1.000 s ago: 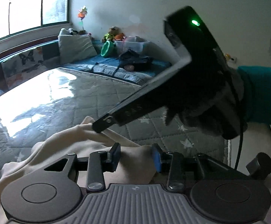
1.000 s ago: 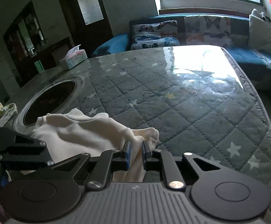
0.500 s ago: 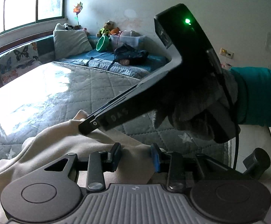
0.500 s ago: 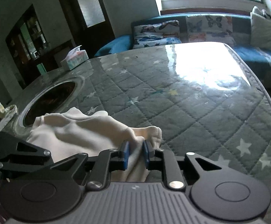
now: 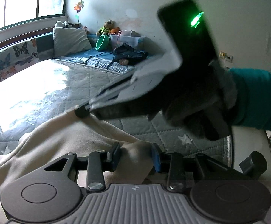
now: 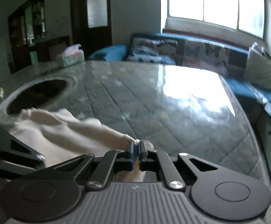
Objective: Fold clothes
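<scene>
Table [image 6: 182, 100]: I see a wide surface under a grey quilted cover with stars, glossy where the window light strikes it, filling most of both views.
Round opening [image 6: 36, 93]: a dark circular hole in the table top at my far left in the right wrist view, just beyond the cloth.
Sofa [image 6: 200, 56]: blue, with butterfly-print cushions, running along the wall under the window behind the table.
Garment [image 5: 64, 136]: a cream-coloured piece of clothing lying bunched on the near part of the table, one edge lifted off the cover and stretched between my two grippers; in the right wrist view it is blurred.
Right hand [image 5: 206, 112]: gloved in grey, with a teal sleeve behind it, wrapped round the handle of the right tool in the left wrist view.
Right gripper [image 6: 136, 150]: my jaws are pressed together on a fold of the garment's edge, with a little cloth showing past the blue pads.
Left gripper [image 5: 135, 155]: jaws stand apart, a bunch of the cream cloth lies between them and touches both pads; I cannot tell whether they truly clamp it.
Tissue box [image 6: 71, 57]: on the far left edge of the table, well apart from the garment.
</scene>
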Demonstrator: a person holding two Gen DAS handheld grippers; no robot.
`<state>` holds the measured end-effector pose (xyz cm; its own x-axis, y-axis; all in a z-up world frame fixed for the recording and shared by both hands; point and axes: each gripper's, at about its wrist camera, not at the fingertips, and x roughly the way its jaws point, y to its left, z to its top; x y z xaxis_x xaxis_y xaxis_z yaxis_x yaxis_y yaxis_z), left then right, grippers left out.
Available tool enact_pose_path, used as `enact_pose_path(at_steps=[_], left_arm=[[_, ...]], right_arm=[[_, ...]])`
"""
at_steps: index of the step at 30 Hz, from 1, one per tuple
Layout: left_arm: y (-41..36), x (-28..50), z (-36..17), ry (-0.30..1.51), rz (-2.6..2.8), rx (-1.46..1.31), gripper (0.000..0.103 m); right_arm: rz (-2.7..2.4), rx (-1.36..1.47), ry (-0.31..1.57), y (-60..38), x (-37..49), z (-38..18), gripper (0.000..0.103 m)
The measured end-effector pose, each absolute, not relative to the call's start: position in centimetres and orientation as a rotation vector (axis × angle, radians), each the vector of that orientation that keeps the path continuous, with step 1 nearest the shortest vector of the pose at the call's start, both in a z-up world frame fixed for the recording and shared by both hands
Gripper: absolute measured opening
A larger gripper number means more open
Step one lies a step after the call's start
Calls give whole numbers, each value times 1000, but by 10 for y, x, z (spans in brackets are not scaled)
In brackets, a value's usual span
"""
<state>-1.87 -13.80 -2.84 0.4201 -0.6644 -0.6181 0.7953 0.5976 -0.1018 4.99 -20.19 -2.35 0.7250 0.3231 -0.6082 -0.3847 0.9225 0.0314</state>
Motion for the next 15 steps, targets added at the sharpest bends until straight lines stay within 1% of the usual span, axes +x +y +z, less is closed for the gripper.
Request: enact_pose_path(at_steps=[4, 9, 15], left_arm=[[-132, -16, -25, 671, -908, 194, 39], [-125, -12, -21, 675, -888, 163, 40], [-108, -5, -14, 680, -838, 119, 41]], right_arm=[[382, -72, 675, -204, 54, -35, 4], [408, -47, 669, -209, 52, -20, 7], [458, -22, 641, -203, 51, -5, 7]])
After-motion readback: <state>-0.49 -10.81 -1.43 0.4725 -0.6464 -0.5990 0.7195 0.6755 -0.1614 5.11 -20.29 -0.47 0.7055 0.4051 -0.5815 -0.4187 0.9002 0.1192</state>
